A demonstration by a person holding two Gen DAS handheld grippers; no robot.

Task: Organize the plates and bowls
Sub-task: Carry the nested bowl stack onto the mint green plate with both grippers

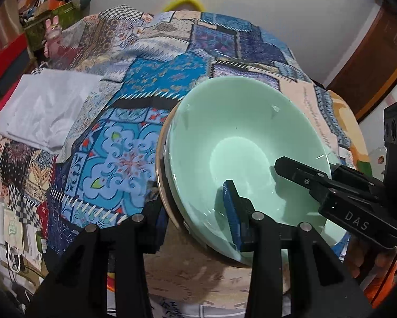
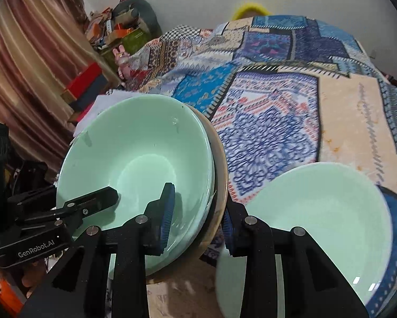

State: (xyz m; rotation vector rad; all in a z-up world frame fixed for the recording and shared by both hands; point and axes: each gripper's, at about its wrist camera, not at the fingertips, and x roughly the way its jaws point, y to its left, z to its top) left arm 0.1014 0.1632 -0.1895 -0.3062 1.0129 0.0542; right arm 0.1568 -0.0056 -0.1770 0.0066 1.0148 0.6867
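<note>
Bowls stacked in 1 pile sit pinched at opposite rims by left gripper and right gripper

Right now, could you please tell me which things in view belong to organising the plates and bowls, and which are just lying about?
Job: stacked pale green bowls on a tan plate; separate pale green bowl.
Lying about: folded white cloth; patchwork tablecloth; red box.

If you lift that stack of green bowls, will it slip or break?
The stack of green bowls looks glazed and shiny, so probably slippery and breakable. Both grippers, left and right, clamp opposite rims. It looks stiff and fairly heavy.
</note>
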